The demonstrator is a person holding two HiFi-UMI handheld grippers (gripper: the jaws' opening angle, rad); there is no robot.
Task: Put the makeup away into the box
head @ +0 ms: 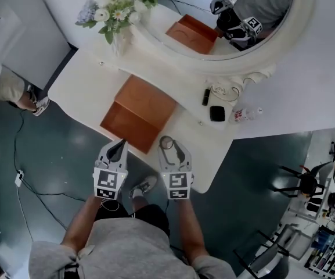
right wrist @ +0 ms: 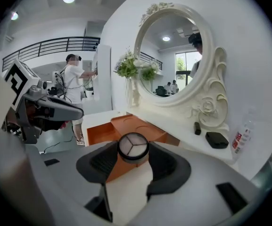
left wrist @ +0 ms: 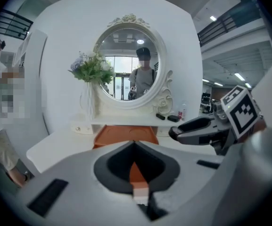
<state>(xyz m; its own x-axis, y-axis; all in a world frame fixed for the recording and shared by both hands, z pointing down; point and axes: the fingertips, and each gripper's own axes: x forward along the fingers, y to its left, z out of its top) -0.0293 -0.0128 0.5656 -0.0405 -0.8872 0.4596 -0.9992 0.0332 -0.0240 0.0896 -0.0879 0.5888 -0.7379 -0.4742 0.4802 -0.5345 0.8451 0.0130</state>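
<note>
Over the white dressing table [head: 86, 86], we should carry the round clear-lidded makeup compact [right wrist: 133, 146], clamped in the right gripper [head: 170, 149], level to the orange wooden box [head: 139, 112], with the clenched, empty left gripper [head: 118, 148] held clear.

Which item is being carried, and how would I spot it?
On the white dressing table under the oval mirror lies an orange box. Beside its near corner, the right gripper clamps a small round compact. Unlike the black case and black tube by the mirror's base, it has a pale lid split into three wedges.
</note>
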